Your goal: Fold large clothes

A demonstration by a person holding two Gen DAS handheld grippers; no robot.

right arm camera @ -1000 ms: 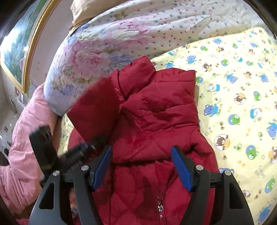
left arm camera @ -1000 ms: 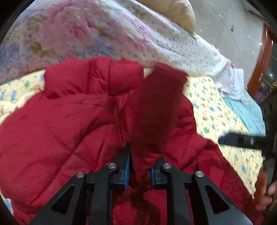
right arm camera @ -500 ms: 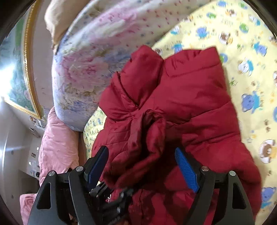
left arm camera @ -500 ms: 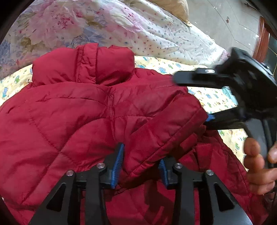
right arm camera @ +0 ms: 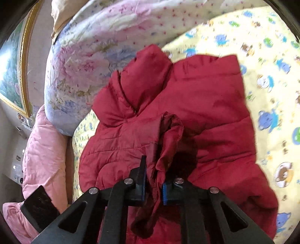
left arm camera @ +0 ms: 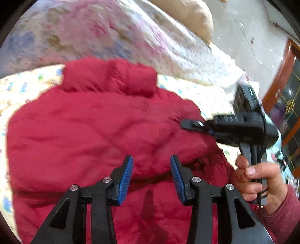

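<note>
A red quilted jacket [left arm camera: 90,127] lies on the yellow cartoon-print sheet [right arm camera: 271,78], collar [left arm camera: 110,75] toward the quilt. My left gripper [left arm camera: 151,169] is open and empty just above the jacket's body. My right gripper [right arm camera: 153,183] is shut on a bunched red sleeve end [right arm camera: 168,135] of the jacket [right arm camera: 206,105], held over the jacket's middle. The right gripper also shows in the left wrist view [left arm camera: 193,123], its tips on the jacket's right side, with the hand [left arm camera: 255,180] on its handle.
A rolled floral quilt [right arm camera: 97,48] lies behind the collar. A pink padded blanket [right arm camera: 43,150] is at the left. A beige pillow [left arm camera: 189,16] sits on the quilt. A wooden door frame [left arm camera: 281,75] stands far right.
My left gripper let go of the sleeve and opened. My right gripper shut on the sleeve end. The sleeve now lies across the jacket's front.
</note>
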